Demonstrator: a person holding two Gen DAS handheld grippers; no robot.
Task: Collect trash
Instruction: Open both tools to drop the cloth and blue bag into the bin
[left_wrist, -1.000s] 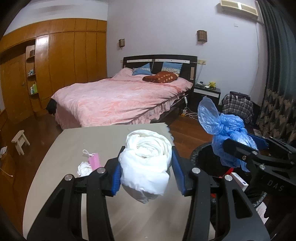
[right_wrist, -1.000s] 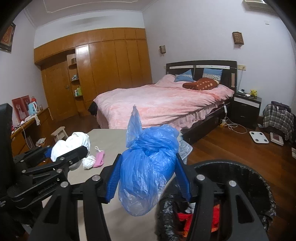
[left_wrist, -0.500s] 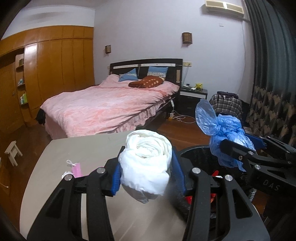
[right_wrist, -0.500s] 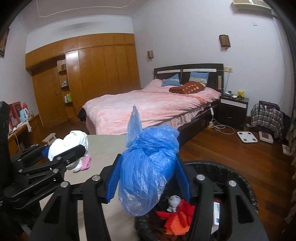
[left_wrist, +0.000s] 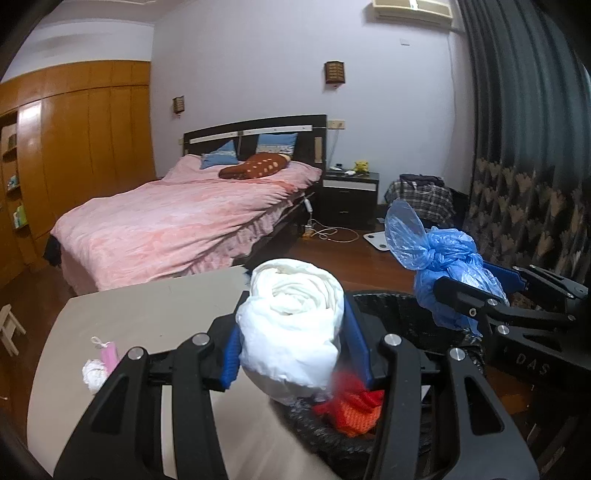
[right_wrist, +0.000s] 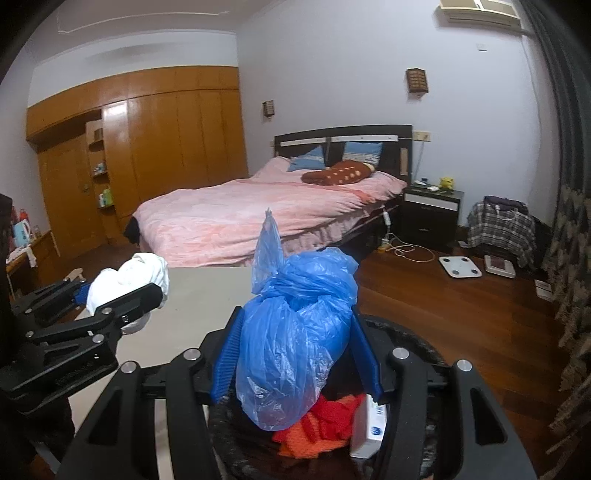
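Blue bag (right_wrist: 295, 332) pinched in right jaws, white bundle (left_wrist: 291, 328) in left, both above bin (right_wrist: 417, 343); release pending, scraps (left_wrist: 99, 363) left on surface (left_wrist: 147, 310).

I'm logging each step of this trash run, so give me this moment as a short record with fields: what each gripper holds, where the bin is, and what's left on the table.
left gripper: shut on a white wad, at the bin's near edge
right gripper: shut on a knotted blue bag, over the bin's opening
bin: black, beside the table, already holding red-orange trash and a white box
table: a pink mask and a small white scrap lie near its left edge
status: neither item released yet
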